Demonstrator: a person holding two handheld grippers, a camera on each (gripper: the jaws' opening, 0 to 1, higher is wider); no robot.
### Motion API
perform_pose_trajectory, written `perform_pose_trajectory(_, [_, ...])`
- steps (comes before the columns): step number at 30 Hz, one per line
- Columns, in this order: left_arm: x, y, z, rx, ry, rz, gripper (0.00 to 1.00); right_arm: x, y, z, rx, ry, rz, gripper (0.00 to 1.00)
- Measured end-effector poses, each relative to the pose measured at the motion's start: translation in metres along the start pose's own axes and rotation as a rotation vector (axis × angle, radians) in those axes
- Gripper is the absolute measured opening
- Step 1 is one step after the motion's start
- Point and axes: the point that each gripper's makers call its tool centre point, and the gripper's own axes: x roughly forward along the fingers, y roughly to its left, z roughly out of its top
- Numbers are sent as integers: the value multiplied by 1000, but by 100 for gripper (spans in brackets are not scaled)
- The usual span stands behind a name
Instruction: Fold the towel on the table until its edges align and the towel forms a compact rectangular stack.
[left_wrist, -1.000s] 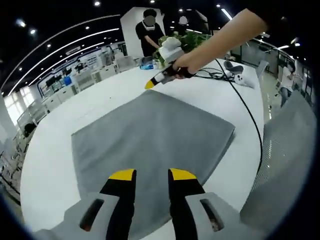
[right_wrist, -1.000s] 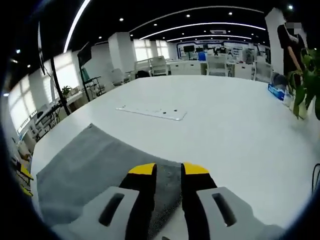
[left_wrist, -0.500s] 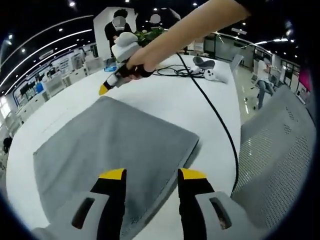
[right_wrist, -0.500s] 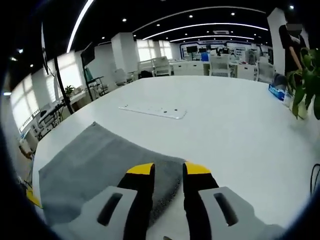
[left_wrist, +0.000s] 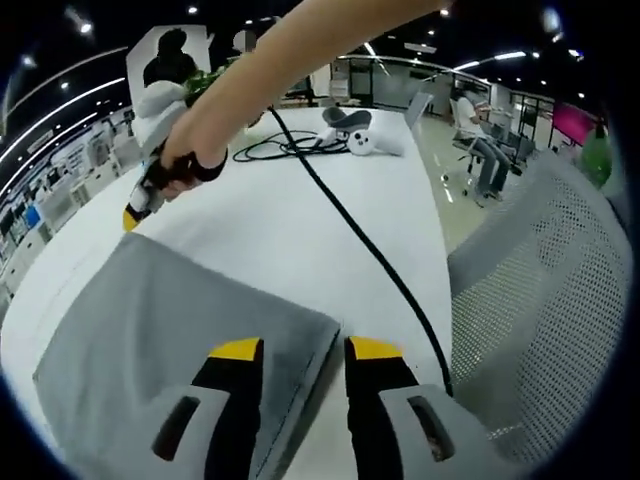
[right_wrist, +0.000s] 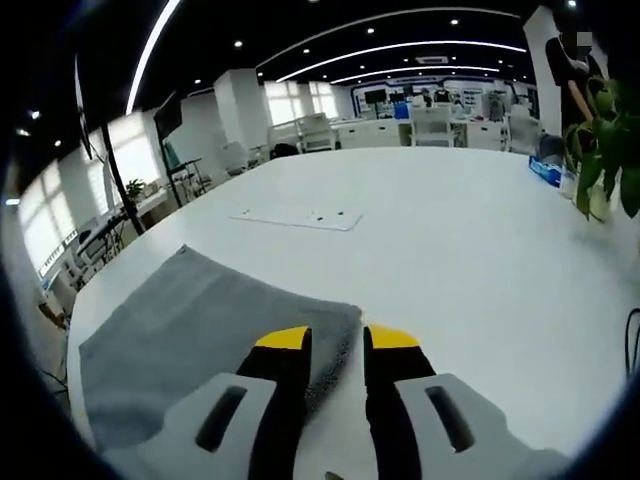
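left gripper (left_wrist: 296, 347): jaws spread over my towel (left_wrist: 170, 330) corner, flat on the table (left_wrist: 330, 255) | right gripper (right_wrist: 333, 337): spread at the far corner | step: close both on corners evenly, lift together, keep edges parallel

Open-plan office, dark ceiling with strip lights (right_wrist: 400, 48), bright windows (right_wrist: 130, 135), mesh chair (left_wrist: 540, 300)
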Motion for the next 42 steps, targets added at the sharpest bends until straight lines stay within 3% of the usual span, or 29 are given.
perform_pose_trajectory(3, [10, -10, 7, 12, -4, -31, 27, 5, -6, 3, -1, -6, 5, 19])
perform_pose_trajectory(8, [19, -15, 5, 2, 19, -44, 24, 11, -13, 4, 0, -7, 11, 18])
perform_pose_trajectory(13, [24, -13, -3, -37, 33, -32, 23, 13, -17, -1, -1, 7, 12, 18])
perform_pose_trajectory(20, [27, -10, -3, 10, 42, -14, 18, 23, -30, -13, 11, 32, -1, 15])
perform_pose_trajectory(26, [28, -10, -3, 37, 42, 2, 15, 27, -33, -13, 26, 20, -10, 12])
perform_pose_trajectory(37, [30, -8, -2, 48, 44, 0, 10, 30, -28, -18, 3, 22, -20, 6])
perform_pose_trajectory(39, [30, -8, -1, 27, 26, -16, 6, 28, -25, -18, -46, 17, -15, 4])
perform_pose_trajectory(42, [30, -4, -2, -5, 17, -32, 4, 29, -21, -19, -44, 4, -14, 0])
